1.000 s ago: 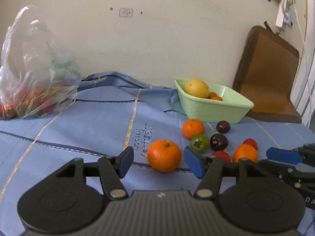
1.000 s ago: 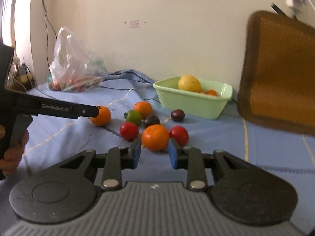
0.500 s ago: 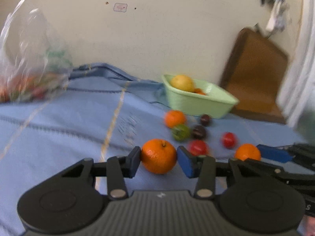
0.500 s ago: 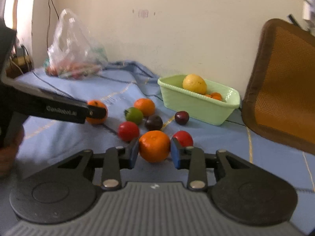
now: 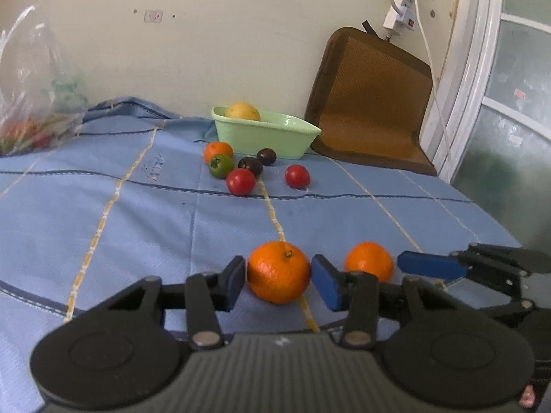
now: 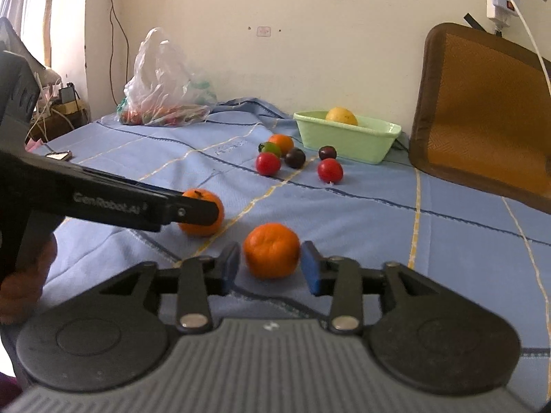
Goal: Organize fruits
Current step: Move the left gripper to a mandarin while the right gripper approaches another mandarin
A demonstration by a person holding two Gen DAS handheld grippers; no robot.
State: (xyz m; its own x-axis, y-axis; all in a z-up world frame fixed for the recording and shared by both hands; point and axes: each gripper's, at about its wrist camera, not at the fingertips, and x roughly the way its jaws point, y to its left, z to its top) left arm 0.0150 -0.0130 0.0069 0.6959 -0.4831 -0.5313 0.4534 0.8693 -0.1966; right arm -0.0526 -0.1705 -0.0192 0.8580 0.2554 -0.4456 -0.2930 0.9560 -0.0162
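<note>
My left gripper [image 5: 280, 284] straddles an orange [image 5: 279, 272] that rests on the blue cloth; its jaws are opening and the pads stand right at the peel. My right gripper [image 6: 270, 270] is also opening, with clear gaps on both sides of a second orange [image 6: 271, 250] lying on the cloth. The two oranges lie side by side near the front. Farther back is a green bowl [image 5: 265, 134] holding a yellow fruit [image 5: 242, 112]. In front of it lie another orange [image 5: 218, 151], a green fruit [image 5: 220, 166], two red tomatoes [image 5: 240, 181] and two dark plums [image 5: 250, 165].
A clear plastic bag [image 6: 165, 89] of produce sits at the back left by the wall. A brown mat [image 6: 482, 103] leans on the wall right of the bowl, under a hanging power strip [image 5: 399, 17]. A window frame [image 5: 461, 69] bounds the right side.
Both grippers pulled back from the fruit cluster toward the near cloth, each bringing an orange. The left shut on its orange, then loosened; the right's jaws have widened off theirs.
</note>
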